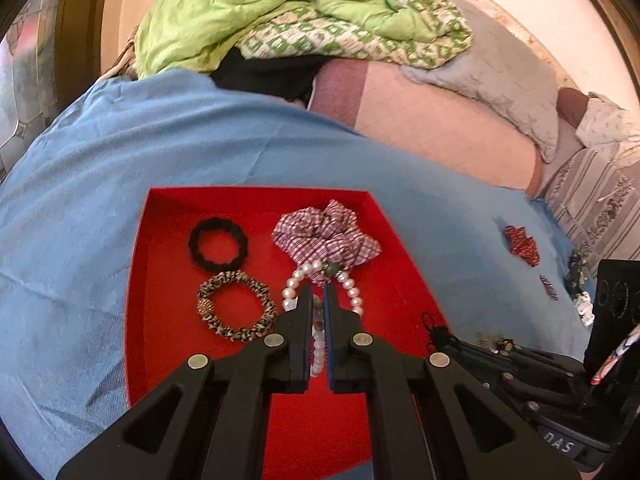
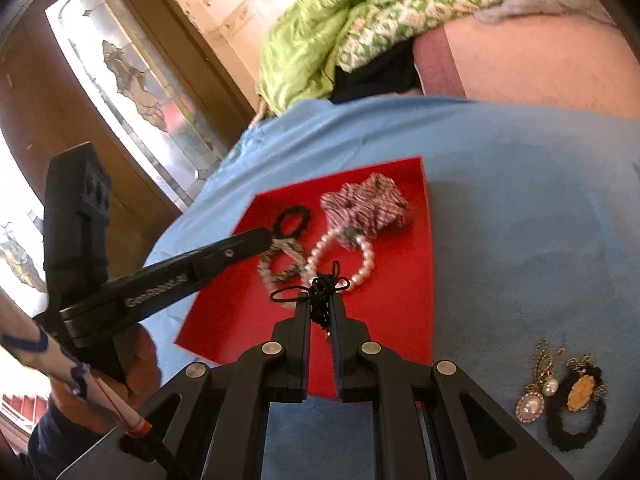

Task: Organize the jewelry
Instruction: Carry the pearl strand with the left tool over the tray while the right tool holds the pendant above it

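Observation:
A red tray (image 1: 168,360) (image 2: 396,332) lies on a blue cloth. In it are a black hair tie (image 1: 218,245), a leopard-print hair tie (image 1: 236,306), a checked scrunchie (image 1: 326,236) and a pearl bracelet (image 1: 352,292) (image 2: 366,258). My left gripper (image 1: 319,294) is nearly shut around the pearl bracelet's strand over the tray. My right gripper (image 2: 322,308) is shut on a black cord piece (image 2: 320,290) and holds it above the tray's near side; this gripper shows at lower right in the left wrist view (image 1: 444,338).
Loose on the blue cloth (image 1: 100,200) right of the tray: a red piece (image 1: 520,245), pearl earrings (image 2: 536,392) and a black brooch with a gold oval (image 2: 580,392). A green quilt (image 1: 260,8) lies behind. A door (image 2: 132,80) stands at left.

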Demonstrator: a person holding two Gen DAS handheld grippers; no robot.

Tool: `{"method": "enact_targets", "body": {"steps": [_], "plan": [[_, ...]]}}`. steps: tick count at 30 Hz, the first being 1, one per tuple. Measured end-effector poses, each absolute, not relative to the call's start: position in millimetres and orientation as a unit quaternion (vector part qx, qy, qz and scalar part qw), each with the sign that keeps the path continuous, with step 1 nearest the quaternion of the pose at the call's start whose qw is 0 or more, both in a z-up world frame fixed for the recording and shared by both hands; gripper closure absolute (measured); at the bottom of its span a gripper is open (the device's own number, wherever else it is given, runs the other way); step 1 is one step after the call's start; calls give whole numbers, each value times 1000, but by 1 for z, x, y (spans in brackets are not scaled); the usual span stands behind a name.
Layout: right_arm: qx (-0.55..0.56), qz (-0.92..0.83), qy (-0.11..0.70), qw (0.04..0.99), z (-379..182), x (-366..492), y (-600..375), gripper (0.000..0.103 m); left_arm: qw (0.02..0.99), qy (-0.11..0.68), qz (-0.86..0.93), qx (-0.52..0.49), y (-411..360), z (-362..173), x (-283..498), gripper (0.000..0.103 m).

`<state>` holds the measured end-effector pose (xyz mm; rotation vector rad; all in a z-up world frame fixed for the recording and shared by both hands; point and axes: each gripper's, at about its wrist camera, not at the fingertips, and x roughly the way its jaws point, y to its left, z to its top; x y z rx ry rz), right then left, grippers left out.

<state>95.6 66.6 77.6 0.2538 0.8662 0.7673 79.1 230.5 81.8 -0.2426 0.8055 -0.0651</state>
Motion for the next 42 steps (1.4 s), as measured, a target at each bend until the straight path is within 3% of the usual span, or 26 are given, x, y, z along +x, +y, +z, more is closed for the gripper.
{"method": "enact_targets", "body": {"steps": [42], "plan": [[75, 338, 426, 836, 59, 111, 80, 90, 901, 421, 17, -99, 227, 60, 97, 98]]}}
